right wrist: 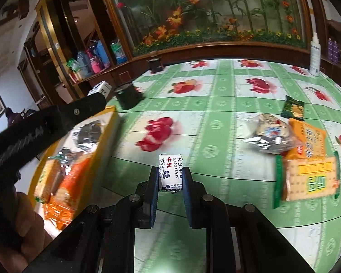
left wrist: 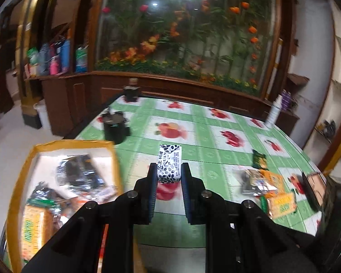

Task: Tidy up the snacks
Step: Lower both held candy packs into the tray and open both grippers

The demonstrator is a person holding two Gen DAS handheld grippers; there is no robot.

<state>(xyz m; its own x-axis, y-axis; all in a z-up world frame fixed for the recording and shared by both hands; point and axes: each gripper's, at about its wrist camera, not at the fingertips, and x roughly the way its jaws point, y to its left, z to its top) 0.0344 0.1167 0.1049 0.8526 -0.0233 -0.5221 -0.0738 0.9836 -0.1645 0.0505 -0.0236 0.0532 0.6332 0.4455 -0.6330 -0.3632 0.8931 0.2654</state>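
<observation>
Both grippers I'm running are clamped on candy. My left gripper [left wrist: 169,170] pinches a white wrapped candy with black seed print [left wrist: 169,163], held above the green fruit-print tablecloth [left wrist: 216,141], just right of the yellow-rimmed box [left wrist: 22,163] that already holds snack packets. My right gripper [right wrist: 170,177] grips a white nougat candy [right wrist: 170,173] the same way. Loose snacks lie on the cloth to the right: an orange cracker pack [right wrist: 311,179] and a small green packet [right wrist: 293,108].

Motion blurs the packets in the yellow box [left wrist: 18,182], itself cut off at the frame's edge.
</observation>
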